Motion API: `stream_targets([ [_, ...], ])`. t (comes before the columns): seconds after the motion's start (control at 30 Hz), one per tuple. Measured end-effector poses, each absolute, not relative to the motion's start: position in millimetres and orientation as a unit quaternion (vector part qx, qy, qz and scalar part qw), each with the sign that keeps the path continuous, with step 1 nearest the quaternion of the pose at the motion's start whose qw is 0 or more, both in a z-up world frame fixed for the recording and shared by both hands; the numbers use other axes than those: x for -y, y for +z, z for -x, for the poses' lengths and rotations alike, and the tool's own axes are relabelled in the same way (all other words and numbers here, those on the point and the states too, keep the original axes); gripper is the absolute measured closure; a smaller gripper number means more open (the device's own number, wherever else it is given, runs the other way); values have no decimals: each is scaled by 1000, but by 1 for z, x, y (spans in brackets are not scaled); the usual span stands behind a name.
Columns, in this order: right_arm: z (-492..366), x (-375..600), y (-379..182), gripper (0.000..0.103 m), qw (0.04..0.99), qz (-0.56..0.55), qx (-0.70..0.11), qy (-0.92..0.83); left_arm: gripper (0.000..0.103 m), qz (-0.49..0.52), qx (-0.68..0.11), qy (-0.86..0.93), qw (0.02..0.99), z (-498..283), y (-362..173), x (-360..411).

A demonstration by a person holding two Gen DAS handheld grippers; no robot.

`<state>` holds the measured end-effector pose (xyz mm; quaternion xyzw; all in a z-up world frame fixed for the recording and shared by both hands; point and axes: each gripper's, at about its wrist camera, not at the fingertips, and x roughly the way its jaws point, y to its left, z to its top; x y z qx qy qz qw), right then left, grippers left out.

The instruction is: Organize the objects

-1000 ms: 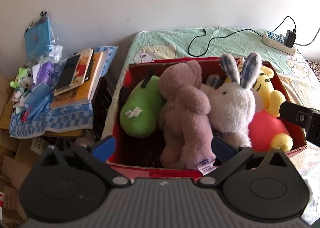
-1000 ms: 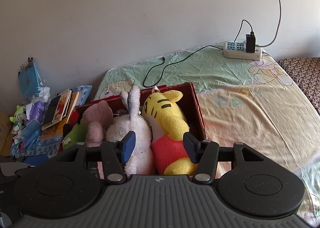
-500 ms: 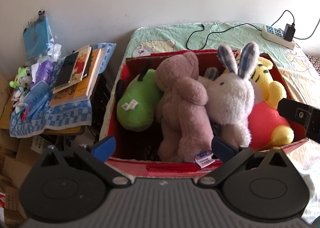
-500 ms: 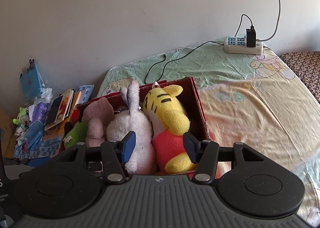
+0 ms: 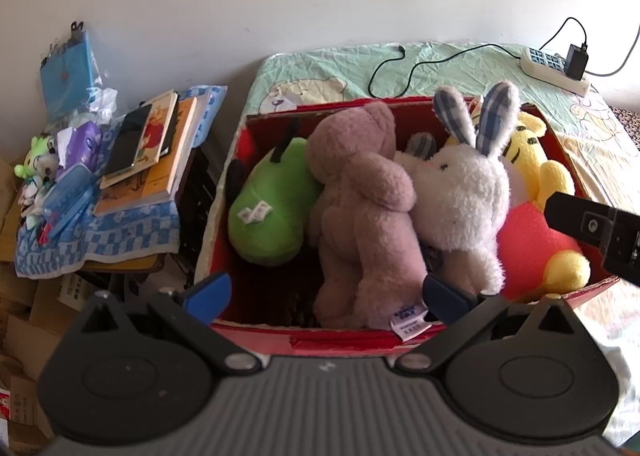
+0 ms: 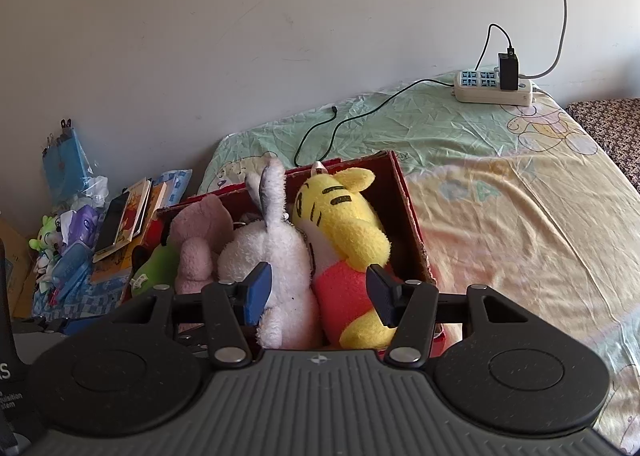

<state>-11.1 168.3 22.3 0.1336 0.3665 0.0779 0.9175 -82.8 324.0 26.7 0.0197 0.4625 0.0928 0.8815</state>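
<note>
A red cardboard box point(image 5: 340, 340) point(image 6: 404, 192) sits on the bed, packed with plush toys. From left to right lie a green plush point(image 5: 268, 212), a pink bear point(image 5: 368, 216) point(image 6: 196, 232), a white rabbit point(image 5: 460, 200) point(image 6: 276, 252) and a yellow tiger in a red shirt point(image 5: 536, 240) point(image 6: 344, 240). My left gripper point(image 5: 324, 294) hovers open over the box's near edge, its jaws spanning the bear's legs without touching. My right gripper point(image 6: 318, 290) is open above the rabbit and tiger, holding nothing. Part of the right gripper point(image 5: 596, 232) shows at the left wrist view's right edge.
A side table with a blue checked cloth point(image 5: 96, 232) holds books point(image 5: 152, 148), a phone and small toys point(image 5: 36, 164) left of the box. A power strip point(image 6: 494, 86) and black cable point(image 6: 360, 116) lie on the bed sheet point(image 6: 520, 216) behind. Cardboard boxes point(image 5: 24, 316) sit below left.
Both grippers have drawn back and risen slightly from the box; the toys sit a little lower and farther in view. Both stay open and nothing was grasped.
</note>
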Motion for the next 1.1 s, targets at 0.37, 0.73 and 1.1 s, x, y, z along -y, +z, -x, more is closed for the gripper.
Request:
stream_targets([
  [0.37, 5, -166, 19, 47, 915, -143, -367, 83, 1, -12, -462, 85, 883, 77, 24, -326],
  [0.73, -4, -167, 13, 47, 911, -145, -374, 93, 0, -9, -464, 79, 882, 68, 17, -328],
  [1.1, -13, -166, 10, 47, 908, -148, -380, 97, 0, -6, -469, 76, 880, 60, 13, -330],
])
